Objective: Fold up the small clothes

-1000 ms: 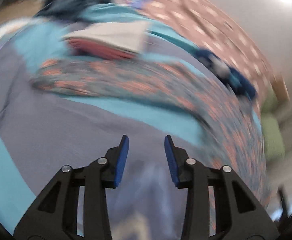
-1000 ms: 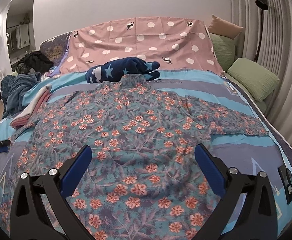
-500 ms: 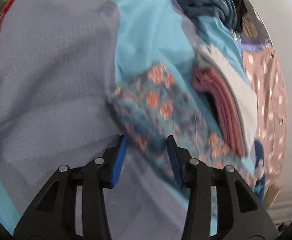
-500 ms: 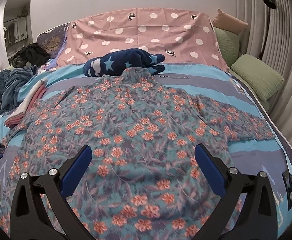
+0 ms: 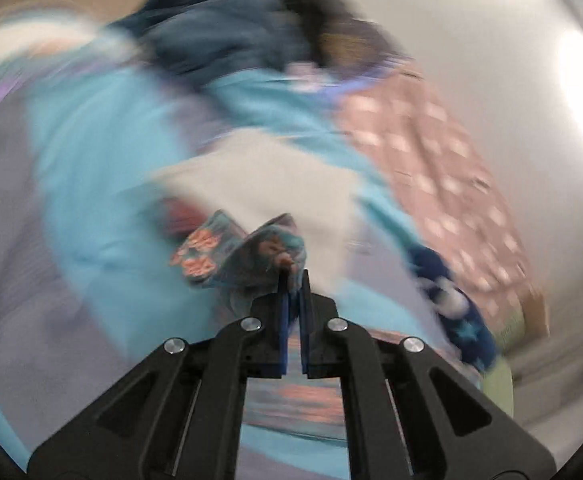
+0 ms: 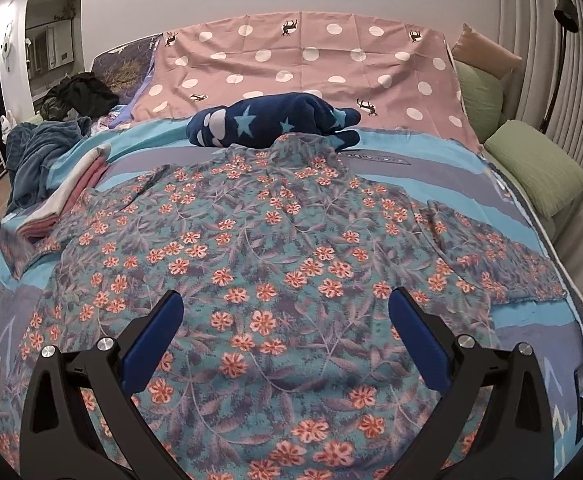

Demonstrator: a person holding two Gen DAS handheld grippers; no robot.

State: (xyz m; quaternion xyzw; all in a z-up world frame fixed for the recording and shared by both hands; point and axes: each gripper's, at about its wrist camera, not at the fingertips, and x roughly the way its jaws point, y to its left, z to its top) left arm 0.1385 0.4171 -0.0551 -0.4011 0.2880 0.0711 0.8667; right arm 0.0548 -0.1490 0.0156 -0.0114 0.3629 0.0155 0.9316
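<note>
low in the middle of my left wrist view, the left gripper (image 5: 293, 280) has just been closing and now pinches the cuff of the shirt's (image 6: 275, 264) sleeve (image 5: 247, 252), the floral cloth bunched up above the tips. the shirt lies spread flat on the bed (image 6: 531, 324), filling the centre of the right wrist view, collar toward the top of the frame against a star-print bundle (image 6: 271, 124). my right gripper (image 6: 283, 332) hovers over the shirt's lower middle with its jaws wide apart and nothing between them.

as i judge it, the step is folding that sleeve in across the body. to do it well i'd keep the pinch firm, lift only enough to clear the cloth, carry the cuff toward the chest in one smooth arc, and lay it flat so the shoulder seam makes the crease. the right gripper could press the body so it doesn't drag.

the left view, badly blurred, shows the pinch itself. the right view shows the whole layout, but at its left edge, where that sleeve runs out, i can make out only a dark blur and not the pinch.
</note>
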